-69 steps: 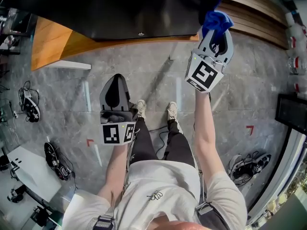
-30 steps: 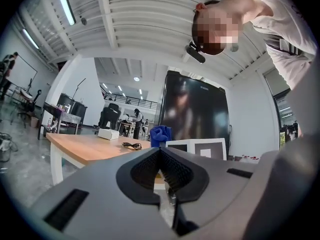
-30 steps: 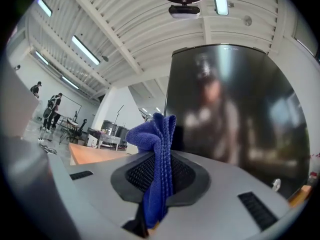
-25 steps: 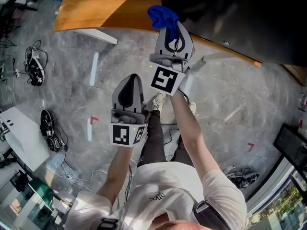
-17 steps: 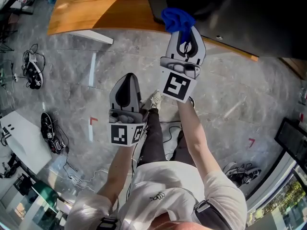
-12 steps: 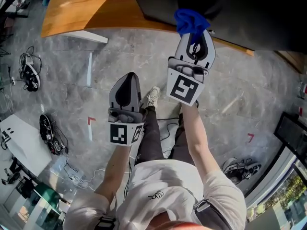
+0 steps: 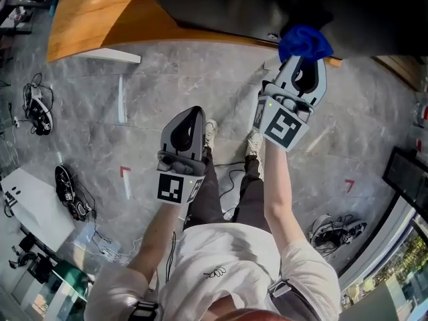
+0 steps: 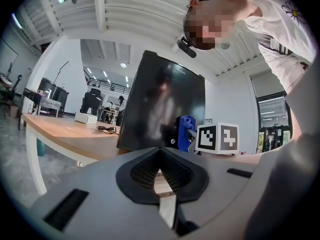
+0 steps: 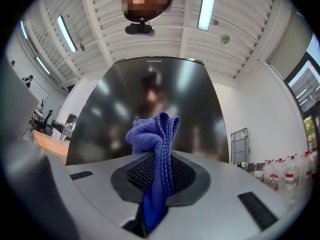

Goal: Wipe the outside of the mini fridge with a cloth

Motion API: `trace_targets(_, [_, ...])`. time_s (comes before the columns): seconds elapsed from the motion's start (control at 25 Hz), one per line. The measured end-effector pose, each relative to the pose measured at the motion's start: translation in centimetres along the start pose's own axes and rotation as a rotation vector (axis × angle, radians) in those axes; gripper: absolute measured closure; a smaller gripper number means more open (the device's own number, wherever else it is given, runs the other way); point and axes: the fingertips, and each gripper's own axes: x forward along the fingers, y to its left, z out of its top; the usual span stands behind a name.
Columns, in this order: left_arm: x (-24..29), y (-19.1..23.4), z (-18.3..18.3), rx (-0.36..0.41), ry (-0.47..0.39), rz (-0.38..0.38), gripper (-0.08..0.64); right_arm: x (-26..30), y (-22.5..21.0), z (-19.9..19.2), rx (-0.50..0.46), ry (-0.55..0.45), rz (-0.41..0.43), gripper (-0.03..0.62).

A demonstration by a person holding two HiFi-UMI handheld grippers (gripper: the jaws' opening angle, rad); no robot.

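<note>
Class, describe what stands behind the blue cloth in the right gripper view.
Behind the blue cloth, pinched in the right claw, stands the glossy black mini fridge. The cloth covers the lower middle of its front.

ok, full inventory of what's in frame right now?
mini fridge: one, black, on the wooden table
wooden table: one, tan top, ahead of the person
cloth: one, blue, bunched at the fridge front
tape marks: two, red, on the grey floor
cable bundles: at least three, black, on the floor at both sides
bottles: several, white, far right
shoes: two, pale, on the floor
left tool: grey, shut, empty
right tool: grey, shut on the cloth
</note>
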Motion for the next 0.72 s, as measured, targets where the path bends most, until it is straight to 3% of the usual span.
trace_targets(0.36, [0.2,-2.0,-1.8,0.017,0.054,-0.034,0.555,-0.3,-6.3,-1.2,-0.054,0.017,-0.077,0.53])
trace_targets(0.72, [2.4,-5.2,-2.2,0.011,0.047,-0.083,0.555,0.2,-11.8,-1.8,-0.097,0.02,-0.173,0.531])
